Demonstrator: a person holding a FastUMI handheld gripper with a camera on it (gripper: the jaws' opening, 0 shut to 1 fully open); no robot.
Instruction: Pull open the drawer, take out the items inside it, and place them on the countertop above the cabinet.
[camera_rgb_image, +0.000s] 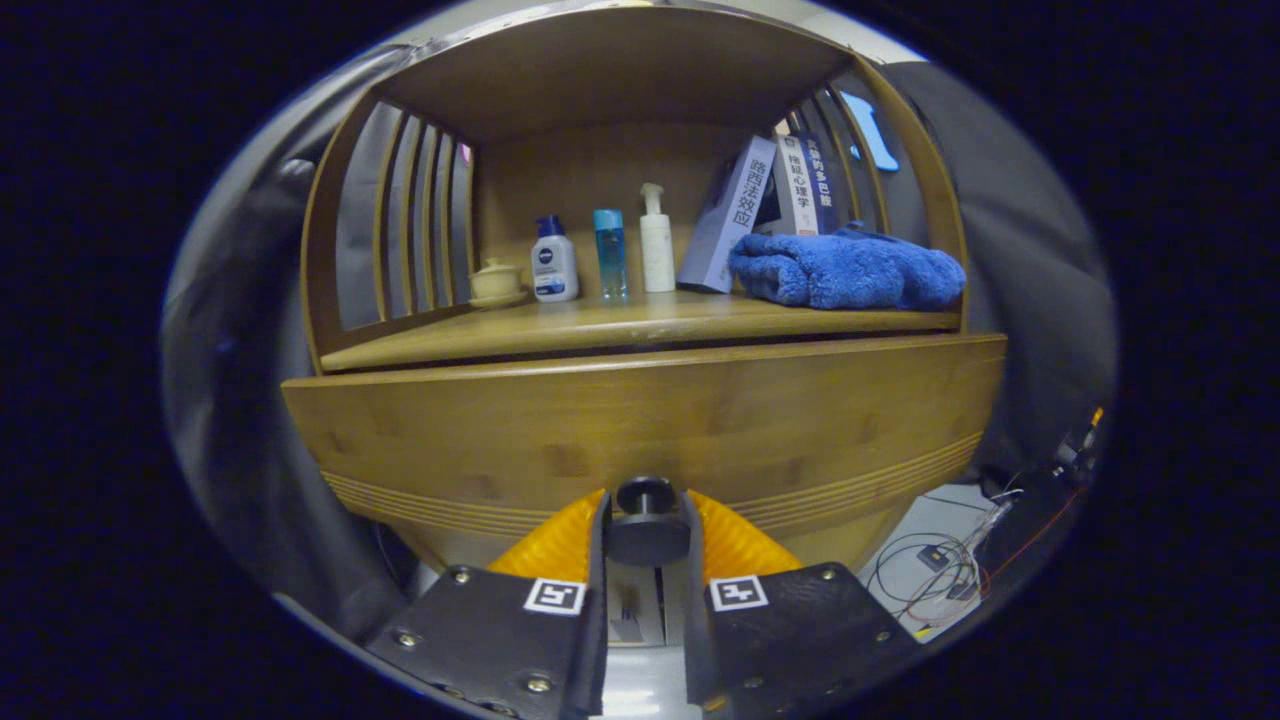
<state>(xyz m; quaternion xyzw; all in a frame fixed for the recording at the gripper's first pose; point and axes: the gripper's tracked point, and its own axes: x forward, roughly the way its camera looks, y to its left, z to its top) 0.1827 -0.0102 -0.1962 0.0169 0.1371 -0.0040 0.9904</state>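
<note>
Gripper view: claw (645, 525) pinches drawer knob (645, 520); blue towel (845, 270) on wooden countertop (600, 325).

We read Chinese titles on three books on the shelf. The leaning book (727, 215) carries 路西法效应 down its cover. The white spine (797, 185) beside it reads 拖延心理学. On the blue spine (822, 180) behind we make out 多巴胺, and the characters above that are unclear. The white bottle (553, 262) has a dark label too small for us to read. The gripper (645, 497), its fingers pressed on the drawer knob (646, 535), bears two square black-and-white markers (554, 596), one on each side, with no letters on them
</note>
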